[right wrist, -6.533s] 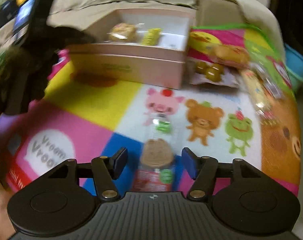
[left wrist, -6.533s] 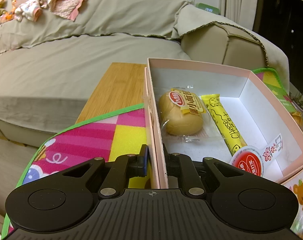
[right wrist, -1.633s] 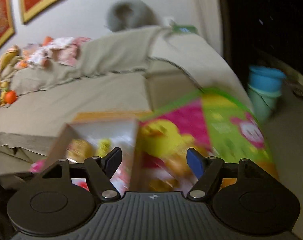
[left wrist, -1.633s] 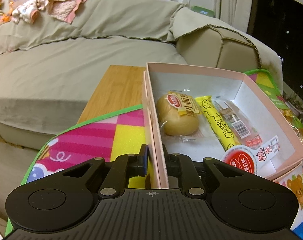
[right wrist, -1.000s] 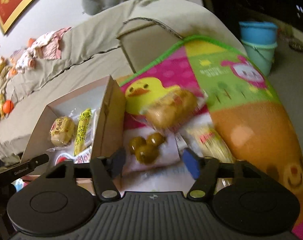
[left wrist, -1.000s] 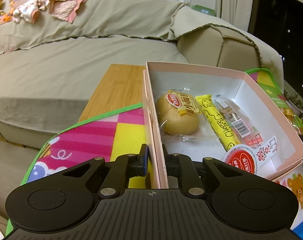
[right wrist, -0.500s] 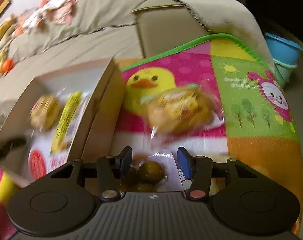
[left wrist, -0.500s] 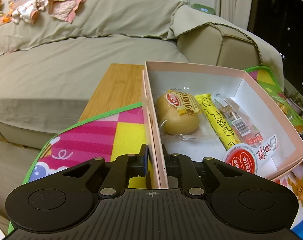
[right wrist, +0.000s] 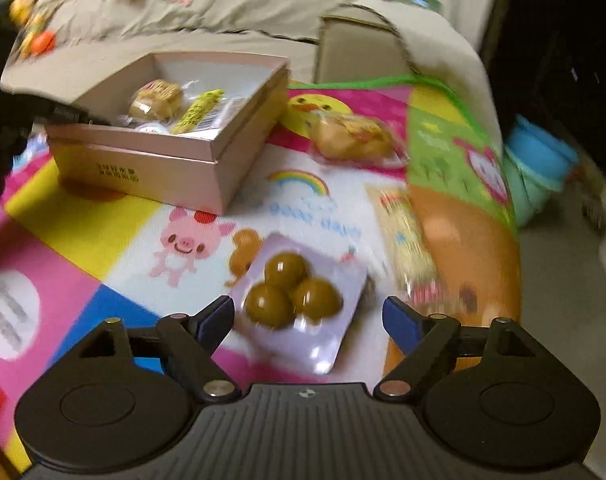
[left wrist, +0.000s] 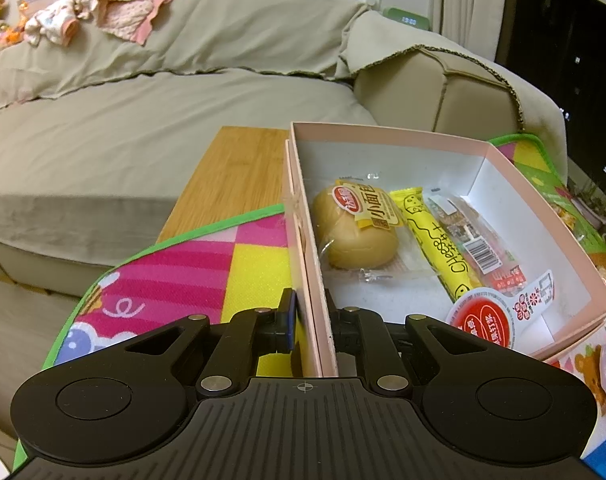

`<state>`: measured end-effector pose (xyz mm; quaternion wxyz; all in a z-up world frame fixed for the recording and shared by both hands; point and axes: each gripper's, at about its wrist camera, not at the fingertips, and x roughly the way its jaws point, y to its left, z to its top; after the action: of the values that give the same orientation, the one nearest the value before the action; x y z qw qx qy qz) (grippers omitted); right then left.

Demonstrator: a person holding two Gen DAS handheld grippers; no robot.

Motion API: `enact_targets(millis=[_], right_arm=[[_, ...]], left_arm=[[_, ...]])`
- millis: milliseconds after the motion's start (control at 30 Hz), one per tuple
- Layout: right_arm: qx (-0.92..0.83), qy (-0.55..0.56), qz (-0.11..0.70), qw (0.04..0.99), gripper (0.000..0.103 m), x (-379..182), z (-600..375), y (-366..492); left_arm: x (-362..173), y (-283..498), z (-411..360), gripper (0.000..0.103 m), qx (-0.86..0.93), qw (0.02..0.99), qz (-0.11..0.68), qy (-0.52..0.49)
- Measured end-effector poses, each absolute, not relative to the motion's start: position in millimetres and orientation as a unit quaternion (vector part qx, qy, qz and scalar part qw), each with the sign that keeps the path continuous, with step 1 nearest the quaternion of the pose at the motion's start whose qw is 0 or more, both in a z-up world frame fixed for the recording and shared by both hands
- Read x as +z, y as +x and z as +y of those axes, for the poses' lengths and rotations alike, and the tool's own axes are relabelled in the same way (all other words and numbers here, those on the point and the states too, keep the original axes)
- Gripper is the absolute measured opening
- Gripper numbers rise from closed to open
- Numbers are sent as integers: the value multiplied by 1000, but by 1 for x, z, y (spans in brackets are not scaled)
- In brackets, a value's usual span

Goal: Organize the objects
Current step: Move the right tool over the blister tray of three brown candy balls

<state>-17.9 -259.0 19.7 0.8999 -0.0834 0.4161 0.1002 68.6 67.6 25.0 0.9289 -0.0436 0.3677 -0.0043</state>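
Note:
My left gripper (left wrist: 309, 318) is shut on the near left wall of the pink box (left wrist: 303, 216). The box holds a wrapped bun (left wrist: 357, 232), a yellow cheese stick (left wrist: 433, 240), a clear snack pack (left wrist: 475, 240) and a red round-label packet (left wrist: 481, 320). In the right wrist view the pink box (right wrist: 175, 160) sits at the upper left of the colourful mat. My right gripper (right wrist: 309, 316) is open, with a pouch of three brown balls (right wrist: 299, 296) lying on the mat between its fingers, not gripped.
A wrapped bun (right wrist: 353, 140) lies on the mat right of the box, and a long snack packet (right wrist: 407, 244) lies right of the pouch. A beige sofa (left wrist: 143, 120) stands behind the wooden table (left wrist: 239, 176). Blue buckets (right wrist: 543, 168) stand on the floor at right.
My right gripper has pulled back and opened wider, so the pouch of brown balls now shows whole between its fingers. My left gripper has kept its hold on the box wall.

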Motion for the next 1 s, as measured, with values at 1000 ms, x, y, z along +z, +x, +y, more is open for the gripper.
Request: enact_targets(millis=[1000], right_arm=[[154, -48, 381, 910, 60, 31, -216, -38]], left_arm=[[25, 75, 65, 11, -12, 935, 355, -26]])
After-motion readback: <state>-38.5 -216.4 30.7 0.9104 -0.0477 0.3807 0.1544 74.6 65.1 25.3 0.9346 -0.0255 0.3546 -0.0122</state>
